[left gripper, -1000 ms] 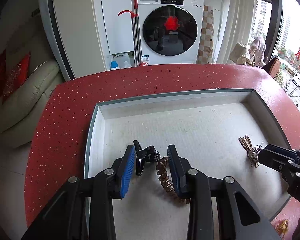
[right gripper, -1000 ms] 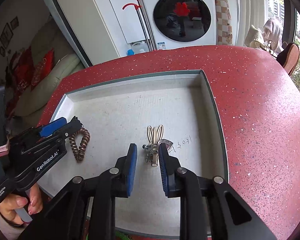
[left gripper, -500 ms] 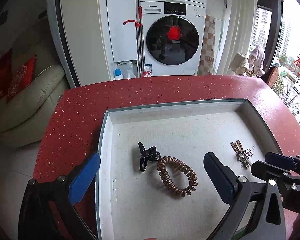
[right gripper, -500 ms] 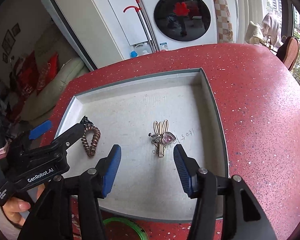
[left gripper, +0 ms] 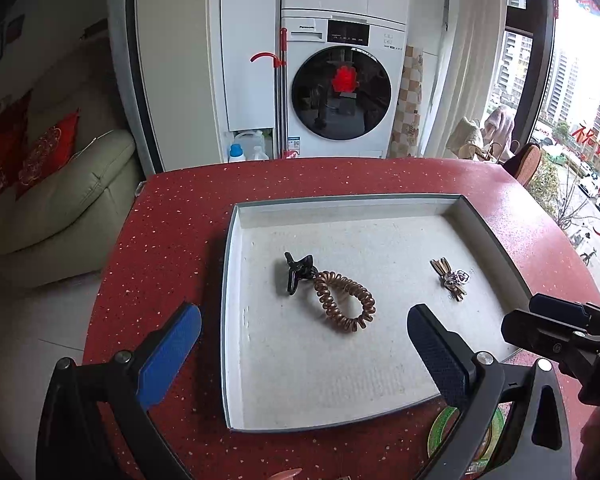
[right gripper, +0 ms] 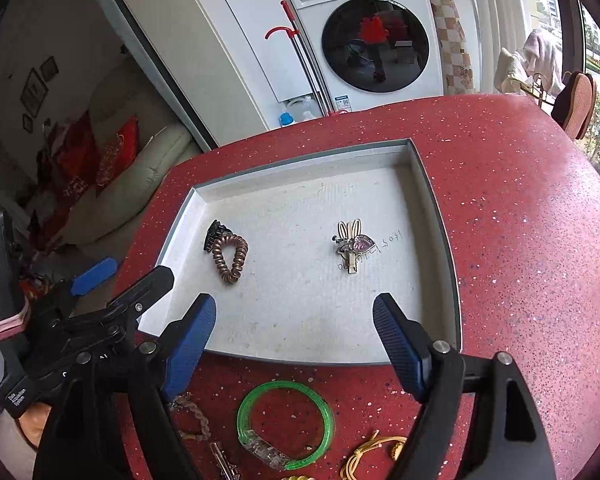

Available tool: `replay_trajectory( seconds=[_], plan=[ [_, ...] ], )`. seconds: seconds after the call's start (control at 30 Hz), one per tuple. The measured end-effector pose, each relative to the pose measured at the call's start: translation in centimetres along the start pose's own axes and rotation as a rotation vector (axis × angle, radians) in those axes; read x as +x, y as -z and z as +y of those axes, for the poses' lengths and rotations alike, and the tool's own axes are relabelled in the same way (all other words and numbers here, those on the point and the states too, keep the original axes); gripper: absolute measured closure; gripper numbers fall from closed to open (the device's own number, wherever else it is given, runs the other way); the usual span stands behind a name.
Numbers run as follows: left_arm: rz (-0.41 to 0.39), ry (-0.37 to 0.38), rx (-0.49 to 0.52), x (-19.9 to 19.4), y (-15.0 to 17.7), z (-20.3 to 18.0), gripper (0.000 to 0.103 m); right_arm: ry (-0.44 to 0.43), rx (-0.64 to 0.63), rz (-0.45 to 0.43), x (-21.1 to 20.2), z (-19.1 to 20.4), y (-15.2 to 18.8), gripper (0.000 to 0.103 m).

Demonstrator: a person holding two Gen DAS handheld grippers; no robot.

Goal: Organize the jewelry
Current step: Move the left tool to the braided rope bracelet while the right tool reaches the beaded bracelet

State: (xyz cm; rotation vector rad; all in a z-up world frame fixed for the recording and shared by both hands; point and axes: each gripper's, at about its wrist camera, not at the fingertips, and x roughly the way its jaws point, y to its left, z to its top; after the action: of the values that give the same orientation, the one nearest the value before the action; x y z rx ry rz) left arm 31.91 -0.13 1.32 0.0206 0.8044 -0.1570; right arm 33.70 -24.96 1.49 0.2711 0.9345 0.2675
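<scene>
My left gripper (left gripper: 304,354) jaws are wide, right gripper (right gripper: 294,344) jaws opening, both empty; coil tie (left gripper: 345,300) and clip (right gripper: 352,246) lie in the tray (right gripper: 440,216) ahead, so reaching below for the bangle (right gripper: 286,424) risks dragging neighbouring pieces off the counter (right gripper: 520,220).

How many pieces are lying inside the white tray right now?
4, in two touching pairs inside the white tray: a black claw clip against a brown spiral hair tie on the left; a beige clip under a heart-shaped pink piece on the right.
</scene>
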Motion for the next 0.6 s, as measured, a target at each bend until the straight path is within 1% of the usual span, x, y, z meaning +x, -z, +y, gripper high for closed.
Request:
replay_trajectory(
  seconds=[0.27, 0.33, 0.37, 0.47, 0.6],
  plan=[
    [0.056, 0.060, -0.047, -2.5, 2.9, 0.9, 0.000, -0.038, 0.021, -0.034, -3.2, 0.4, 3.3, 0.016],
    [0.067, 0.075, -0.067, -3.2, 3.8, 1.4, 0.000, -0.044, 0.023, -0.045, -4.0, 0.5, 4.1, 0.007],
    [0.074, 0.082, -0.075, -3.4, 4.2, 1.6, 0.000, -0.045, 0.019, -0.053, -4.4, 0.7, 4.5, 0.000],
    [0.090, 0.088, -0.085, -4.4, 5.9, 2.1, 0.000, -0.044, 0.003, -0.080, -5.5, 1.0, 5.7, 0.000],
    [0.098, 0.051, -0.066, -5.3, 7.9, 2.1, 0.000, -0.054, 0.024, -0.103, -6.3, 0.8, 7.4, 0.000]
  ],
)
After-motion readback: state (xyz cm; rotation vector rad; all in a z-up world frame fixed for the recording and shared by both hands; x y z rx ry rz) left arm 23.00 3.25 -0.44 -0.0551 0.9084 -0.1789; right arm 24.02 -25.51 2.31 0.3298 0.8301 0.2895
